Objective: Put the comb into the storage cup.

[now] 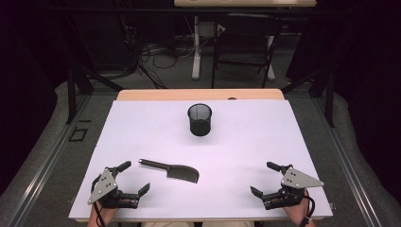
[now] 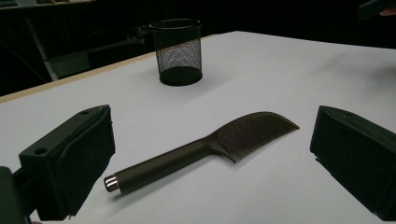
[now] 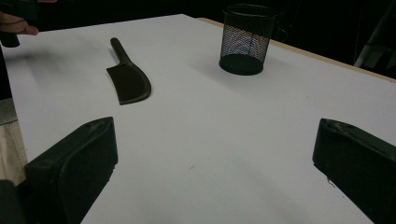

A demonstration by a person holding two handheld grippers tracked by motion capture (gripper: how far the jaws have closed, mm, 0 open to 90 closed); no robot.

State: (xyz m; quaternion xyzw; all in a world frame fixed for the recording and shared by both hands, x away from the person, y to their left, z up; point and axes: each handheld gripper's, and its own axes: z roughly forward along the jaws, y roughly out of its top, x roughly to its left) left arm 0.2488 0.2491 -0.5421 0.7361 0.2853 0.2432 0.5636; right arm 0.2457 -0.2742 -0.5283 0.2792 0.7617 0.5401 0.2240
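Comb (image 1: 171, 170): flat on the table, just beside the left gripper (image 1: 133, 177), untouched.
Cup (image 1: 199, 119): upright, well apart.
Left gripper: wide open, empty.
Right gripper (image 1: 263, 179): wide open, empty.
Progress: nothing done; everything still ahead, probably grasping first.

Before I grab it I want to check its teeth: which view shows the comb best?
The left gripper view: the comb lies close, teeth and metal-tipped handle sharp. The high view shows it small and dark; the right gripper view shows it farther off, teeth unclear.
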